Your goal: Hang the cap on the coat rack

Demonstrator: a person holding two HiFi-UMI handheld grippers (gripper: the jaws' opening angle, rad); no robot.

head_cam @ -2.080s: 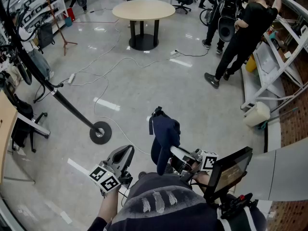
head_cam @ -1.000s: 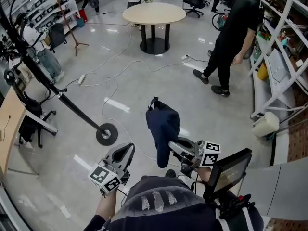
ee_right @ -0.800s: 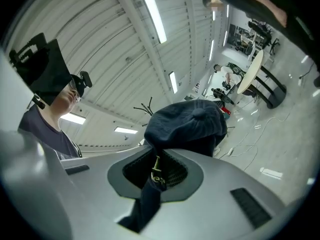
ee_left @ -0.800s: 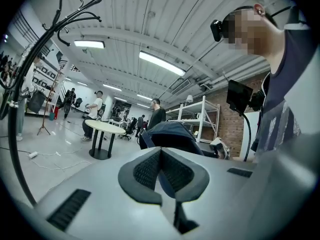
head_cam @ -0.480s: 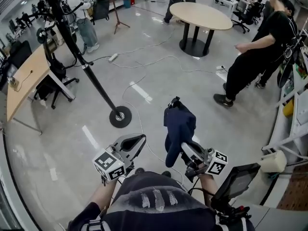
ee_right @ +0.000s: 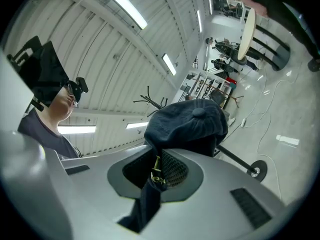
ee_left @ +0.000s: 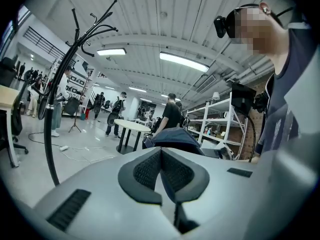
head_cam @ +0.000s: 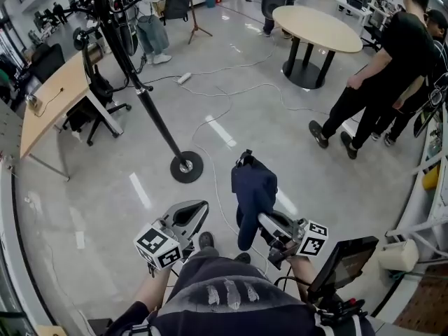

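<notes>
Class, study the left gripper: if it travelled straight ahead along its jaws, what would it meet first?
Probably the navy cap, seen just beyond the shut left gripper in its own view and held by the right gripper. Depth is unclear; it might pass beside.

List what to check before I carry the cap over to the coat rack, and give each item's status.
1. Cap grip: right gripper is shut on the back strap of the cap: ok.
2. Left gripper free: shut, nothing in it: ok.
3. Coat rack located: it stands ahead, to the left: ok.
4. Free hook: the hooks in the left gripper view look bare: ok.
5. Cap at the hooks: it is apart from the rack: not ok.
6. Walkway: a cable lies on the floor near the rack: not ok.
</notes>
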